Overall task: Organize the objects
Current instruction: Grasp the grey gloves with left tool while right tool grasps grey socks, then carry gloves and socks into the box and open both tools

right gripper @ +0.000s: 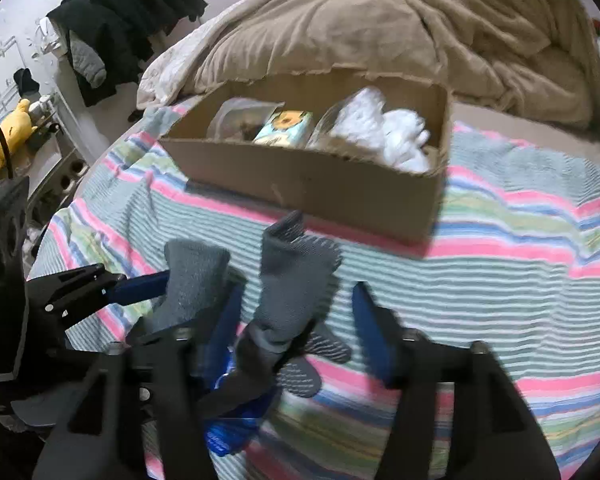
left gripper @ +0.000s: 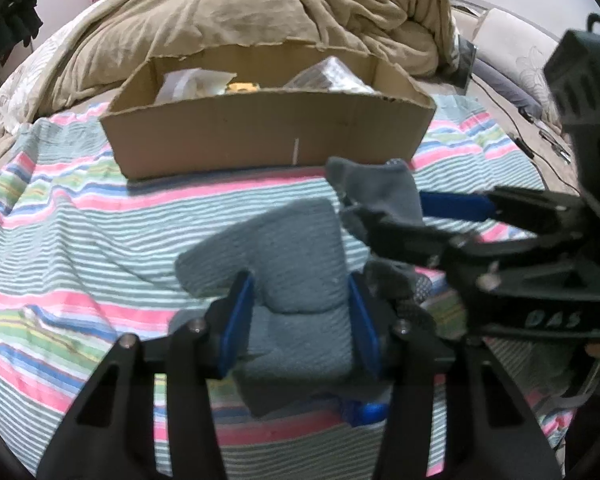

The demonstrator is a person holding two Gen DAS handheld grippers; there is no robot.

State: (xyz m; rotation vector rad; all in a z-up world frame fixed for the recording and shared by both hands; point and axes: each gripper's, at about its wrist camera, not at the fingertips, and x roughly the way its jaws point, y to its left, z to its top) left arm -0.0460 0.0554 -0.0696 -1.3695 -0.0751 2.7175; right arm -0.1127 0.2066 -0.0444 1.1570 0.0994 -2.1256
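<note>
My left gripper (left gripper: 300, 320) is shut on a light grey sock (left gripper: 292, 256), its blue pads pressing both sides just above the striped sheet (left gripper: 80, 240). A darker grey sock (right gripper: 296, 276) with grip dots stands between the blue pads of my right gripper (right gripper: 296, 320), which is open and not pressing it. In the left wrist view the right gripper (left gripper: 384, 210) comes in from the right around that dark sock (left gripper: 384, 188). A blue tag (right gripper: 228, 432) lies under the socks. The open cardboard box (left gripper: 260, 136) sits just beyond.
The box (right gripper: 312, 184) holds white stuff (right gripper: 392, 132), a yellow-patterned pack (right gripper: 288, 128) and clear bags. A rumpled beige blanket (left gripper: 260, 8) lies behind it. Dark clothes (right gripper: 120, 20) and a yellow plush (right gripper: 16, 124) are off the bed's left. Cables (left gripper: 520, 140) run at the right.
</note>
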